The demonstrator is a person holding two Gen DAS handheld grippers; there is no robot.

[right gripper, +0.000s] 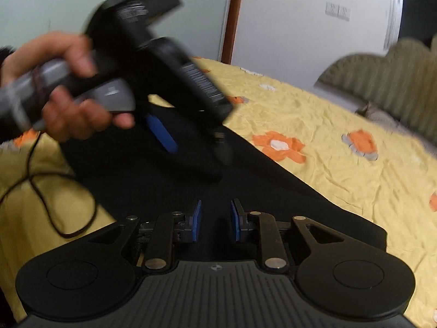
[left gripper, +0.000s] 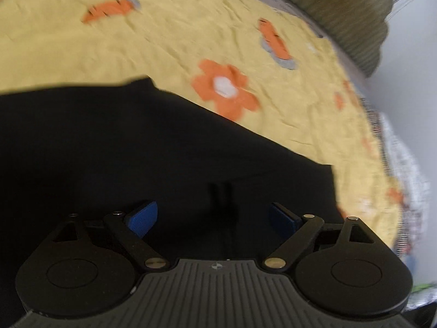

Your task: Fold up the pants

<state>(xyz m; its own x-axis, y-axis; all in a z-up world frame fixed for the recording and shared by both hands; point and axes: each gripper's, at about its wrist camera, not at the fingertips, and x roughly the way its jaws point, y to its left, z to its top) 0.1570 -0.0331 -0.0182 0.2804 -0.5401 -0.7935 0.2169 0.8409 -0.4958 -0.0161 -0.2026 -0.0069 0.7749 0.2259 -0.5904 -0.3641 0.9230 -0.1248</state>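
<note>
Left wrist: pants (left gripper: 136, 150) lie beneath open tool (left gripper: 213, 218).

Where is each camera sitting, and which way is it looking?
Left wrist view: sits on the left tongs, looking down along their wide-open blue pads at the black pants on the yellow flowered bedspread.
Right wrist view: sits on the right tongs, pads slightly apart with nothing between them, looking across the pants toward the wall; the person's left hand holding the left tongs shows.
Both share the pants, bedspread and green cushion.
</note>
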